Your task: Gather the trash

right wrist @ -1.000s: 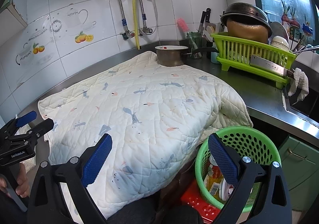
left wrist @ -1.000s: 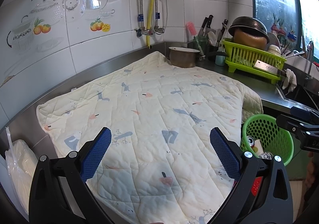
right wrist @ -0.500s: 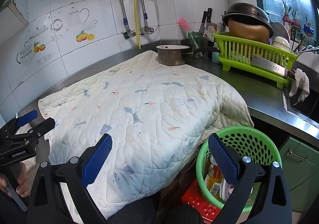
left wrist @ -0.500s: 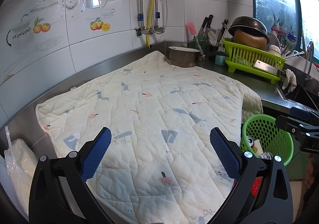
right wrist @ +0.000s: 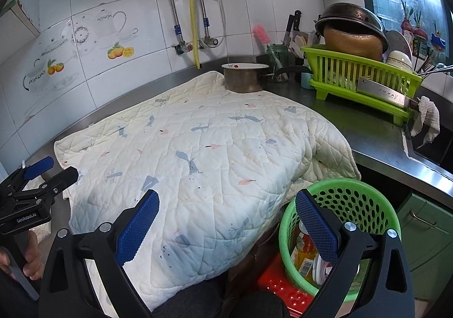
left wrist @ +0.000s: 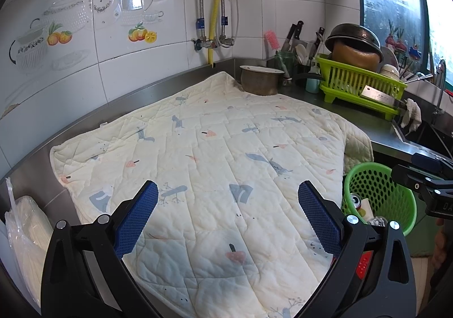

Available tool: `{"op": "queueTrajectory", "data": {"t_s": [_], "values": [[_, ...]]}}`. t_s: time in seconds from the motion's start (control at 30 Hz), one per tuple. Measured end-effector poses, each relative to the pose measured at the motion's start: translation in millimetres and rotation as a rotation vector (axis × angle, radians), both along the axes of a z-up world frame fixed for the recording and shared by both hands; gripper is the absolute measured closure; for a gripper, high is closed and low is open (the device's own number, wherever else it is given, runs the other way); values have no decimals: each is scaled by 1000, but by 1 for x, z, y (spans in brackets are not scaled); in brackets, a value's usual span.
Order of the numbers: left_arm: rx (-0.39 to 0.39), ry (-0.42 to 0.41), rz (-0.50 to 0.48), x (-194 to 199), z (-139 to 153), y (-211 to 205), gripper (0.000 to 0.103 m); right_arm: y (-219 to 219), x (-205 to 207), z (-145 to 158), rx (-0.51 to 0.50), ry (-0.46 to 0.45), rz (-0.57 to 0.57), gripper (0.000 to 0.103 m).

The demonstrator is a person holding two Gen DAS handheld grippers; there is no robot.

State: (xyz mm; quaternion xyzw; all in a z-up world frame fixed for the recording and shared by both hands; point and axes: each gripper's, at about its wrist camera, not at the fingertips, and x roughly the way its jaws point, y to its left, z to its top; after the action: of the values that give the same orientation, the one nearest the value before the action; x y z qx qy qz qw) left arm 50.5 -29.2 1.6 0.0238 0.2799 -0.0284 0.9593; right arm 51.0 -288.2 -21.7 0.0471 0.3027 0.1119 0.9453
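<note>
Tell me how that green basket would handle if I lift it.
The basket is perforated plastic, so probably light and slightly flexible. Trash inside, like the can, sits loose, so it would likely shift if tipped.

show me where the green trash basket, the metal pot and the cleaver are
green trash basket (right wrist: pixel 351 199), right wrist view, on the perforated inner wall near its far rim
metal pot (right wrist: pixel 245 80), right wrist view, on its outer side wall
cleaver (right wrist: pixel 380 95), right wrist view, on the flat of its blade
</note>
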Motion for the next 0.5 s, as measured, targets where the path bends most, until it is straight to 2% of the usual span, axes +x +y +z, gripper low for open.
{"op": "queueTrajectory", "data": {"t_s": [0.5], "values": [[-15, -2, -7, 0, 0, 1, 5, -1, 0, -2, 3, 2, 3, 9]]}}
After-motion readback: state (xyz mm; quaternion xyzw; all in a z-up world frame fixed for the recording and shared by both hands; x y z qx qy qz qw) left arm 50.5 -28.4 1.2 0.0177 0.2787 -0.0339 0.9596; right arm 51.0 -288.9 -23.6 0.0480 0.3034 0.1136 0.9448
